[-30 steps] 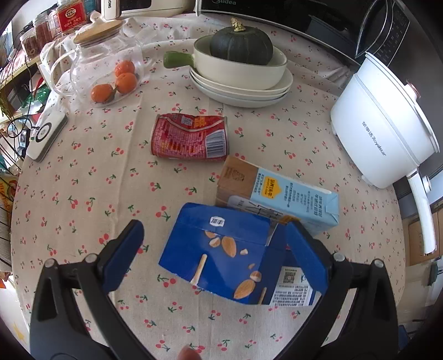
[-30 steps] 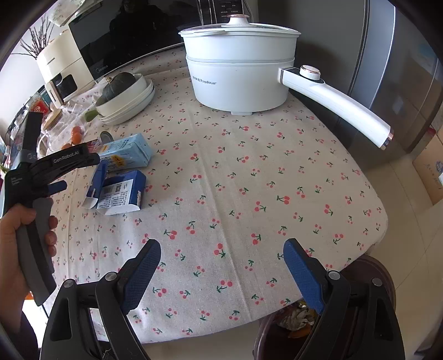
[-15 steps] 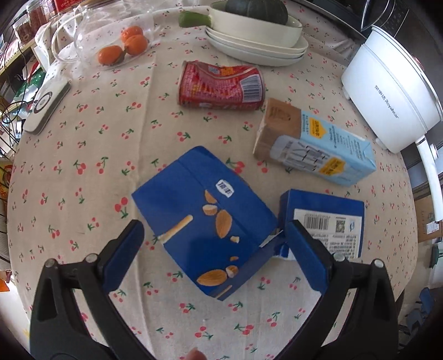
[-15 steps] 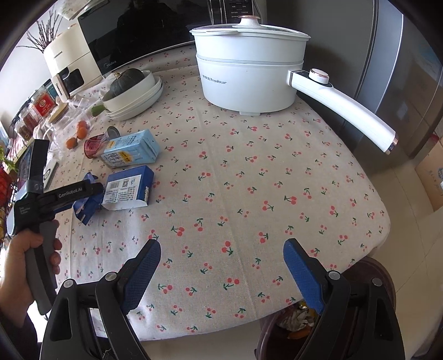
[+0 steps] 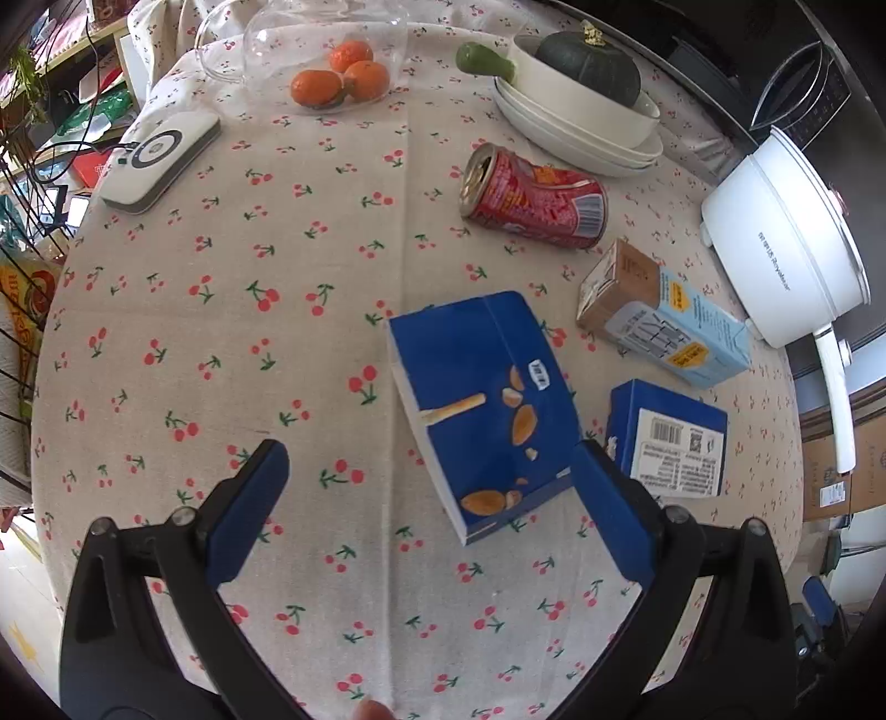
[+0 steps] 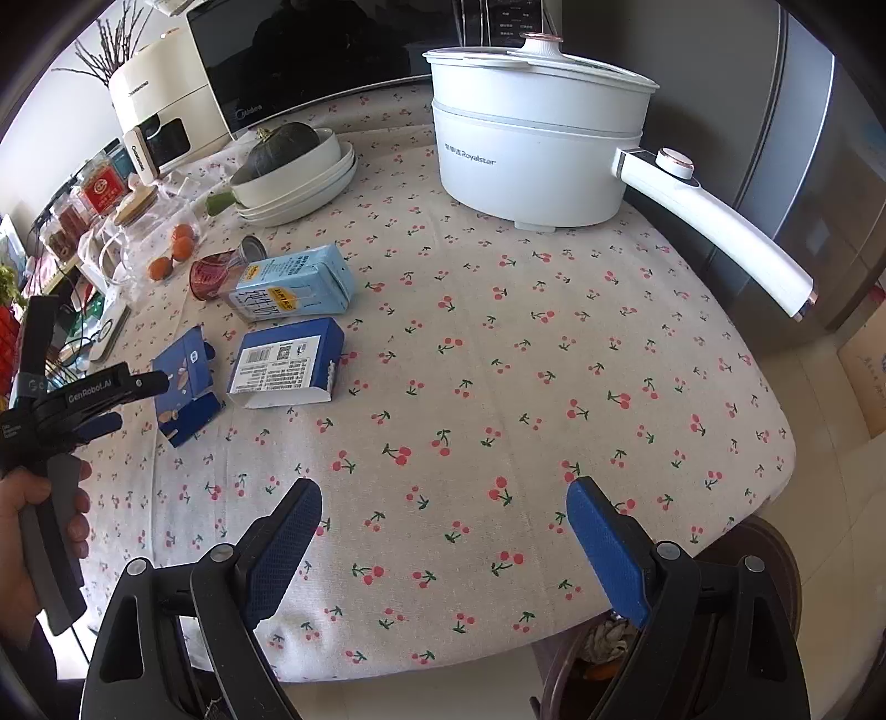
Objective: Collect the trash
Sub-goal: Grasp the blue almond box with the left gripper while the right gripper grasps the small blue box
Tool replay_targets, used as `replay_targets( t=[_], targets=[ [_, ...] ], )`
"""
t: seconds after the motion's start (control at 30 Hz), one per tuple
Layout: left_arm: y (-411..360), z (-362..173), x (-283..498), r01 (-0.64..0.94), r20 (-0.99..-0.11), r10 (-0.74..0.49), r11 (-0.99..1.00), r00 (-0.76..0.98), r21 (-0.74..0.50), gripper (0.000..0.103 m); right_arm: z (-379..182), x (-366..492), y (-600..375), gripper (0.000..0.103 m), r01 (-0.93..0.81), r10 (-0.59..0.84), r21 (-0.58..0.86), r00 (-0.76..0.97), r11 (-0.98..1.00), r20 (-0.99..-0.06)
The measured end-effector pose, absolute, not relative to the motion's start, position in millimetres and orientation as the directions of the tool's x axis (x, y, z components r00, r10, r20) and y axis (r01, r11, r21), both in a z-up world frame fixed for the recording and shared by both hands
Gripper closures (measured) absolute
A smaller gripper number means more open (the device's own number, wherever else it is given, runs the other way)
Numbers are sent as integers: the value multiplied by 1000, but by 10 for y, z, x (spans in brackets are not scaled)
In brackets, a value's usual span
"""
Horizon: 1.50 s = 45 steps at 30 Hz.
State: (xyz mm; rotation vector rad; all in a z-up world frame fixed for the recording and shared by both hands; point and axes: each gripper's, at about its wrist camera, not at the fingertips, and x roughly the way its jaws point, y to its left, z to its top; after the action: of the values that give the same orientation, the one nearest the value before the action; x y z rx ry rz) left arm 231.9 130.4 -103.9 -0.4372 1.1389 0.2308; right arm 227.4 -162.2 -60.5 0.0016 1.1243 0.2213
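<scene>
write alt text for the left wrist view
An open left claw hovers over a cherry-print tablecloth, its right finger beside a blue snack box. Beyond lie a second blue box, a light blue carton and a dented red can.

From my right wrist camera, the red can (image 6: 213, 272) is mostly hidden behind the light blue carton (image 6: 296, 282). The trash bin (image 6: 603, 653) under the table edge is cut off by my right fingers and the table. The print on the blue box (image 5: 673, 440) is too small to read. The glass jar (image 5: 310, 50) is cut by the top edge.
</scene>
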Motion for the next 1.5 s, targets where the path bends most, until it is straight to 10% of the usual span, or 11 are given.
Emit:
replay_targets(
  t=[0.9,1.5],
  targets=[
    [1449,-1052,1944,-264,-915,-15,955,402,-131,33,-765,2224,-1206,11,-228,215,139,357,964,-909],
    [2023,-656,1635,-221,-859,-52,957,509,-189,33,-980,2983,-624,11,334,327,449,363,829,-873]
  ],
)
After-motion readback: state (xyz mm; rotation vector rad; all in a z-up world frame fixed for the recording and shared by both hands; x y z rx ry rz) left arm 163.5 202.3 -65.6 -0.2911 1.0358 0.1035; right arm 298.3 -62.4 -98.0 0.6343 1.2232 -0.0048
